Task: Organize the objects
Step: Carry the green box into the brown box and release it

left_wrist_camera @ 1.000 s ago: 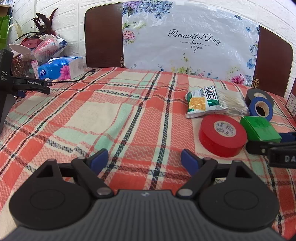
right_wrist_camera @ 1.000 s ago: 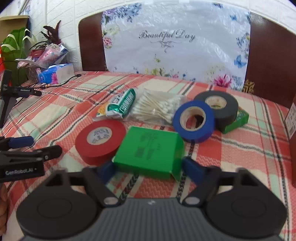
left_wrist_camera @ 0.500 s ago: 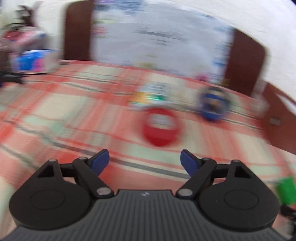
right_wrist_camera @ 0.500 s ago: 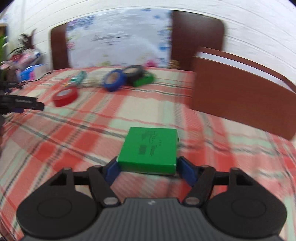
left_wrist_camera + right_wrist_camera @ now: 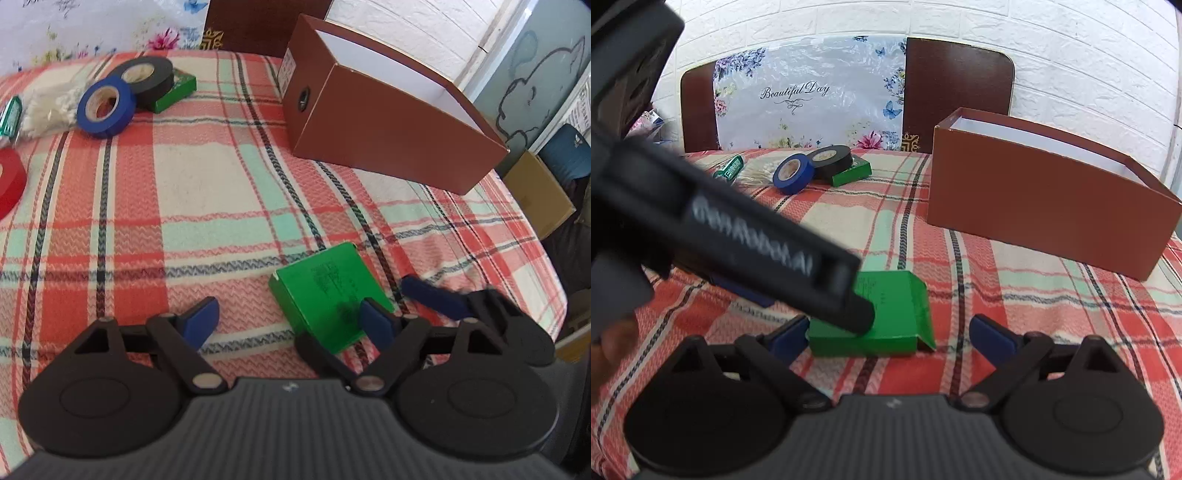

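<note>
A green box (image 5: 325,291) lies flat on the plaid tablecloth near the front edge; it also shows in the right wrist view (image 5: 890,314). My right gripper (image 5: 890,334) is open, its blue pads on either side of the box, not touching. My left gripper (image 5: 291,319) is open, its right pad over the box's near corner. The left gripper's body (image 5: 738,236) crosses the right wrist view and hides the box's left part. An open brown box (image 5: 388,110) stands at the back right, also in the right wrist view (image 5: 1045,206).
Blue tape (image 5: 105,107), black tape (image 5: 147,79) on a second green box (image 5: 177,90), red tape (image 5: 9,181) and a cotton-swab bag (image 5: 44,105) lie at the back left. The table edge drops off at the right, with a cardboard carton (image 5: 539,192) beyond.
The right gripper carried the green box from beside the tapes to the table's front right, set it down and opened. The left gripper swung right and now reaches over the box.
</note>
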The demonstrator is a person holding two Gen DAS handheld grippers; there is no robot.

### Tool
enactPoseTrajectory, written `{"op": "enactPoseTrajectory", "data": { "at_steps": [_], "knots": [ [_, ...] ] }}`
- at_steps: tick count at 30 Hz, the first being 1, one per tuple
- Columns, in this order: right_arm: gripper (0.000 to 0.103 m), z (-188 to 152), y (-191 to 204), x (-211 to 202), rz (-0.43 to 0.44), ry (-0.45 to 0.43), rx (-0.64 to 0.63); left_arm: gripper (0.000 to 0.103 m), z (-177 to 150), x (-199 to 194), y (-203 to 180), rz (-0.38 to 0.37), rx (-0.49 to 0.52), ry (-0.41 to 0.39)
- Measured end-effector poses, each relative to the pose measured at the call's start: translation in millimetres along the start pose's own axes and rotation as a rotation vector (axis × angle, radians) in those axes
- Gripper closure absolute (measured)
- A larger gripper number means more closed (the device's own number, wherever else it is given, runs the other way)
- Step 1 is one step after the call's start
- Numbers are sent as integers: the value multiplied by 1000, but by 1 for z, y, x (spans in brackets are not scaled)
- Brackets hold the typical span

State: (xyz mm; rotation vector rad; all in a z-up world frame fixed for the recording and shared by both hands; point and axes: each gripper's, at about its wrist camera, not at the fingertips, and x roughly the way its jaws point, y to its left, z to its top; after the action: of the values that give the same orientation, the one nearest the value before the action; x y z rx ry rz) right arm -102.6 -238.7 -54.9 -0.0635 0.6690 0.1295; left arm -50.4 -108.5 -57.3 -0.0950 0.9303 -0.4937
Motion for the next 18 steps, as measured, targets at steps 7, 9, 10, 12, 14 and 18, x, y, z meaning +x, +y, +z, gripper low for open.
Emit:
{"op": "enactPoseTrajectory", "data": {
  "at_steps": [7, 9, 10, 12, 14, 18],
  "knots": [
    [41, 0, -15, -8, 76, -77, 71, 59, 25, -18, -32, -43, 56, -58],
    [41, 5, -26, -20, 43, -156, 97, 59, 39, -25, -54, -52, 117, -114],
    [41, 10, -33, -25, 16, -199, 105, 59, 48, -27, -66, -67, 145, -141],
    [40, 20, -50, -32, -49, -277, 113, 59, 71, -24, -88, -109, 175, -174],
    [40, 33, -73, -33, -110, -332, 124, 59, 96, -14, -109, -147, 180, -182],
    [40, 57, -128, -24, -209, -399, 178, 59, 139, 21, -158, -173, 218, -228]
  ]
}}
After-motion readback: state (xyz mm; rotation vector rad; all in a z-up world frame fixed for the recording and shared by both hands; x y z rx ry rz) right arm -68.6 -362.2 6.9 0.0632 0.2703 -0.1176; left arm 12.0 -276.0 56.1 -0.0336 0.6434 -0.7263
